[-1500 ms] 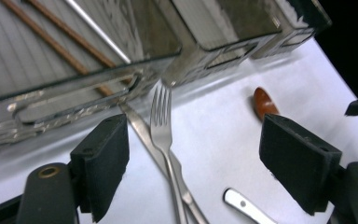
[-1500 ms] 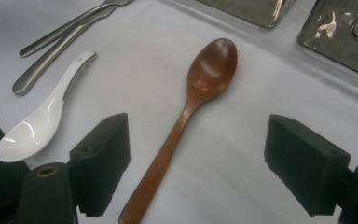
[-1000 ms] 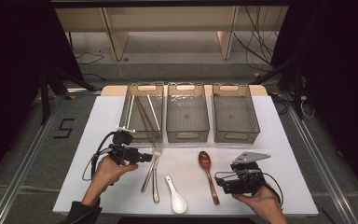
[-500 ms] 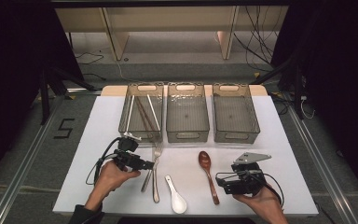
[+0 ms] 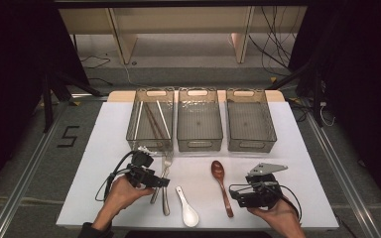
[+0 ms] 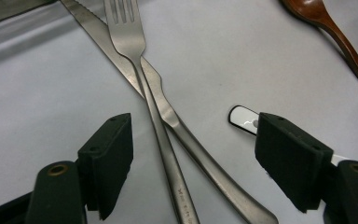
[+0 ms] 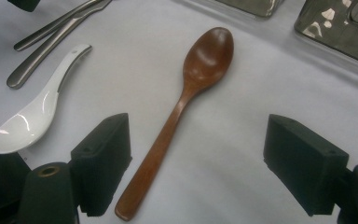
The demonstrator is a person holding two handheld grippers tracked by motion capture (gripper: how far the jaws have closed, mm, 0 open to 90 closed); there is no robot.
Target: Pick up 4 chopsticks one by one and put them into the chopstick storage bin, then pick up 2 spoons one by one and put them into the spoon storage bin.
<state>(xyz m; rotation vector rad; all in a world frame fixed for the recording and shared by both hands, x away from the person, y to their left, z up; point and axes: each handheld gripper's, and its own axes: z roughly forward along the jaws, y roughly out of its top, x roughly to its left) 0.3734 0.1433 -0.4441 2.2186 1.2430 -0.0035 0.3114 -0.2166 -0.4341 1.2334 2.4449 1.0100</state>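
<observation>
At lower left, the left gripper (image 5: 162,182) has its fingers spread astride the crossed fork (image 6: 135,60) and knife (image 6: 186,140) (untouched); the right gripper (image 7: 200,172) gapes over the wooden spoon (image 7: 186,88).

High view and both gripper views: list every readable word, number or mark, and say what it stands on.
"5": dark figure on the grey floor left of the table.
Stamped mark on the fork handle, left gripper view: too small and blurred to read.
Nothing else carries text.
</observation>
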